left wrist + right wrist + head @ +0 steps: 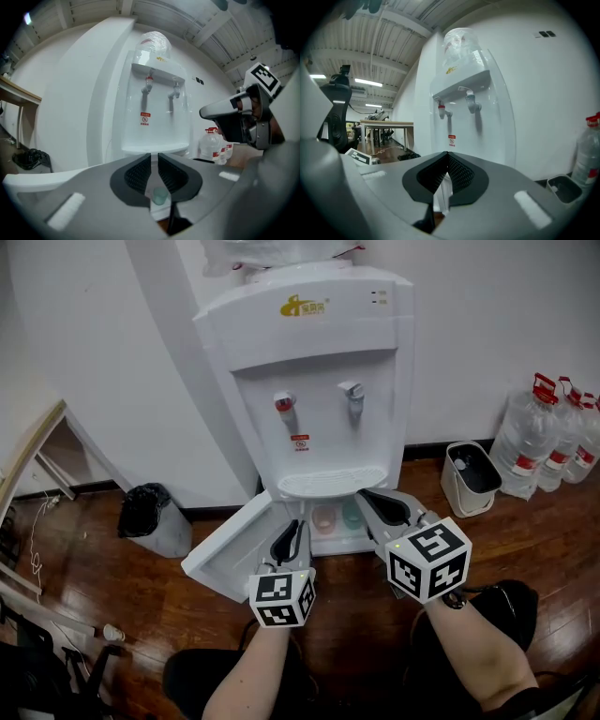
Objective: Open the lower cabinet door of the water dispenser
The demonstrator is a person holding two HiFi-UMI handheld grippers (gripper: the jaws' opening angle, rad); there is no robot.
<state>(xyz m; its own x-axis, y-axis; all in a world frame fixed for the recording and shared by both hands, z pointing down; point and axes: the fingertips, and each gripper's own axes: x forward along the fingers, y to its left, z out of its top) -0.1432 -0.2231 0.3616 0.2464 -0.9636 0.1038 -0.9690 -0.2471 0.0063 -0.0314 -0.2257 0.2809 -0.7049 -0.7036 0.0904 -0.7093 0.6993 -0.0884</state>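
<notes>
While the white water dispenser [319,371] stands against the wall at 12 o'clock in the head view, its lower cabinet door [230,545] is already swung wide open. The door juts out over the wooden floor [112,577] toward 8 o'clock from the cabinet opening. Inside the open cabinet sit a pink cup [323,518] and, just beside it at 3 o'clock, a green cup [352,515].

The left gripper [292,529] points into the opening, close by the inner face of the door. Its jaws stand a narrow slit apart with nothing caught between them; the green cup shows through the slit, farther back. The right gripper [373,499] hovers at 3 o'clock from the left one, below the drip tray, with its jaw tips closed together on nothing.

A black bin bag [145,512] sits on the floor at 9 o'clock from the dispenser. At 3 o'clock a small white bin [472,476] stands near a cluster of water bottles [553,437].
</notes>
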